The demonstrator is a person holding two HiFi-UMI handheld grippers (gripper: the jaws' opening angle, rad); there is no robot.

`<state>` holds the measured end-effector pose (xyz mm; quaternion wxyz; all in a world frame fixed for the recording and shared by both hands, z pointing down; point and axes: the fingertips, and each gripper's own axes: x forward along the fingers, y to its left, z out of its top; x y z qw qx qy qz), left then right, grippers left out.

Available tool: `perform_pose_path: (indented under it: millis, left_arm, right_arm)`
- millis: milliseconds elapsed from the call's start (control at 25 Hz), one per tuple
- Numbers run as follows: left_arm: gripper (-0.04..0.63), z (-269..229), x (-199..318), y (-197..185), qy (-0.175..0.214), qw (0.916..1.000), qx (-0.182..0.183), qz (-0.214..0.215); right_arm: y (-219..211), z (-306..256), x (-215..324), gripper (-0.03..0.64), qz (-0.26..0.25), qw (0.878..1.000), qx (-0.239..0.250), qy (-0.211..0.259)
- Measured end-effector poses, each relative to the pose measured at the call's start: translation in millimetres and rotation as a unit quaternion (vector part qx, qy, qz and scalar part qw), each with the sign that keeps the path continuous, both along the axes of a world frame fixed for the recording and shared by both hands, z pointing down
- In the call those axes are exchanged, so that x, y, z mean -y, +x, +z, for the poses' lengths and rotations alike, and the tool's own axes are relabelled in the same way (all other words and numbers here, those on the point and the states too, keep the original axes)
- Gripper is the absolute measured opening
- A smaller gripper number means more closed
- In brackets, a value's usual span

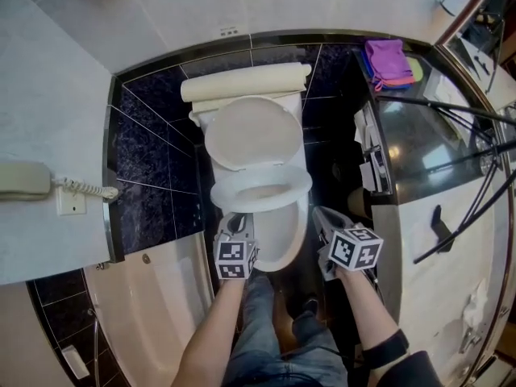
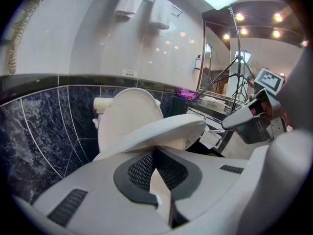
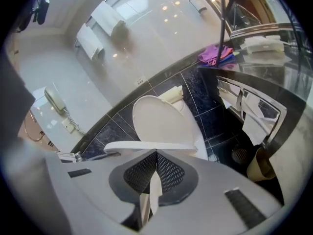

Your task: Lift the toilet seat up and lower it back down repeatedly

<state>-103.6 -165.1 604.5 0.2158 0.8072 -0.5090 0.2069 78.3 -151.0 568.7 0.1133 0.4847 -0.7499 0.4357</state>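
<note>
The white toilet (image 1: 282,240) stands against the dark tiled wall, and its lid (image 1: 251,131) leans upright on the tank (image 1: 242,83). The seat ring (image 1: 300,185) is tilted partway up off the bowl. My left gripper (image 1: 235,218) sits at the seat's front left edge, its jaws closed with nothing between the pads. In the left gripper view the raised seat (image 2: 166,129) lies just over the left gripper (image 2: 154,152) tips. My right gripper (image 1: 318,211) is at the seat's front right, also shut and empty. The seat edge (image 3: 146,146) runs level right above the right gripper (image 3: 156,153).
A wall phone (image 1: 24,180) hangs at the left, with a bathtub (image 1: 153,297) below it. At the right stand a glass-topped counter (image 1: 419,135) with purple cloths (image 1: 389,61), tripod legs (image 1: 459,111) and a floor bin (image 3: 259,163). The person's legs (image 1: 274,337) are before the bowl.
</note>
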Motion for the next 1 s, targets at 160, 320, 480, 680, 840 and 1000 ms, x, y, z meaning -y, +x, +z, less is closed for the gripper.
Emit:
perform_pose_path:
  millis: [160, 320, 480, 680, 840, 1000]
  left_arm:
    - [-0.008, -13, 37, -1, 0.023, 0.9997, 0.000, 0.005]
    - [-0.008, -22, 70, -3, 0.037, 0.9992, 0.004, 0.013]
    - [-0.008, -29, 103, -3, 0.052, 0.9984, 0.002, 0.022]
    - [-0.008, -33, 143, -5, 0.065, 0.9976, 0.011, 0.023]
    - [-0.008, -36, 169, -4, 0.070, 0.9969, 0.022, 0.029]
    - [-0.008, -35, 184, -3, 0.064, 0.9967, 0.031, 0.040]
  right_arm:
    - [-10, -11, 12, 0.017, -0.013, 1.000, -0.016, 0.020]
    - [-19, -14, 22, 0.017, -0.013, 1.000, -0.011, 0.024]
    - [-26, -17, 35, 0.017, -0.013, 0.999, -0.011, 0.032]
    - [-26, -19, 42, 0.017, -0.014, 0.999, -0.015, 0.039]
    - [-23, -19, 45, 0.017, -0.013, 0.999, -0.018, 0.039]
    - [-23, -19, 47, 0.017, -0.012, 0.999, -0.019, 0.038]
